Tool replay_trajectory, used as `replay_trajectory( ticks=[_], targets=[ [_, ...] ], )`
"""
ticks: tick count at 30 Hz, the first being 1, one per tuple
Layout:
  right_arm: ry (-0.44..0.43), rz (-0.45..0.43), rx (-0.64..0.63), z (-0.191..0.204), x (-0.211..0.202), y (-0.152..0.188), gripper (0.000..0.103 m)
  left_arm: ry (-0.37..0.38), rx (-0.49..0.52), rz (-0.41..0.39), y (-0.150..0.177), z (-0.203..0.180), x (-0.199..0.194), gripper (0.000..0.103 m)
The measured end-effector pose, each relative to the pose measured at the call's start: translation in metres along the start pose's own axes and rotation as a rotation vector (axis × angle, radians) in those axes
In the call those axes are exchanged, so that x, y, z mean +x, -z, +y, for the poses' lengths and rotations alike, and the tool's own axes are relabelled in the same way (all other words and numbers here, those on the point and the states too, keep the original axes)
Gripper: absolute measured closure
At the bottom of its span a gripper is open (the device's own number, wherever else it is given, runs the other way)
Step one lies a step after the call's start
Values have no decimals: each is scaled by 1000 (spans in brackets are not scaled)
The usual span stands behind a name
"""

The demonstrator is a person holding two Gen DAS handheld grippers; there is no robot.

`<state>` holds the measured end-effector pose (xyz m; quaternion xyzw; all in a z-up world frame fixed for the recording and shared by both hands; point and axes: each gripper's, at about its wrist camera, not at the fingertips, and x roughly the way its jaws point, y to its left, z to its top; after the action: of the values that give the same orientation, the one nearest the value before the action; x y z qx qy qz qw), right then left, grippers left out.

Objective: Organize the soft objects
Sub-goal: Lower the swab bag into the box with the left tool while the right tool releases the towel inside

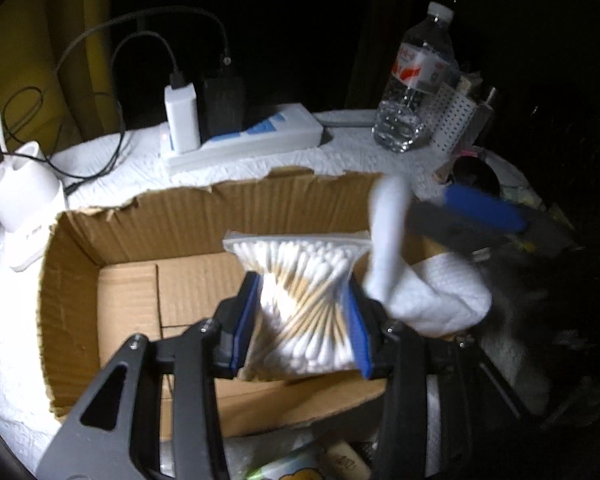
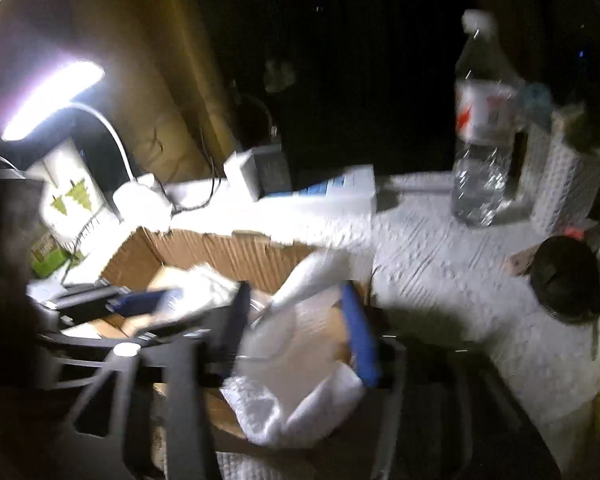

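Above the cardboard box [image 1: 148, 220], cotton swabs [image 1: 304, 304] are clamped by the left gripper [image 1: 302, 320]; a white cloth [image 2: 300, 360] lies between the right gripper's [image 2: 300, 332] blurred jaws, grip uncertain: collision or spillage is risked.

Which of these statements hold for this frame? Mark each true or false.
1. The left gripper is clamped on a bag of cotton swabs. True.
2. The bag hangs over the cardboard box. True.
3. The water bottle lies on its side. False: it stands upright.
4. The right gripper is empty. False: it holds a white soft bundle.
5. The box is sealed. False: its top is open.
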<state>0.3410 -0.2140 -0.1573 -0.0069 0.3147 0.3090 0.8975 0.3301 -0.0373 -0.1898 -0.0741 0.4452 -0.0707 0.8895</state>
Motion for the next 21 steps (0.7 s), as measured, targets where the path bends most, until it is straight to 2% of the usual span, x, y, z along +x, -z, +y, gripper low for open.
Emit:
replay_trajectory(
  ticks=[3,7,11,16,21],
  targets=[
    [50,-29,-27,-2,-14,1,44,4,2,10,0,-4,4,61],
    [97,63,-23,-11,-3,16,40,8,7,26,-1,-11,9,60],
    [88,149,33,-21,17,34,40,1,28,58,0,-16,18,60],
    [98,213,82,-32,33,43,39,-15,12,87,1,-15,22,60],
    [95,226,119,-37,37,42,34,-17,-6,74,1,-12,15,51]
  ],
)
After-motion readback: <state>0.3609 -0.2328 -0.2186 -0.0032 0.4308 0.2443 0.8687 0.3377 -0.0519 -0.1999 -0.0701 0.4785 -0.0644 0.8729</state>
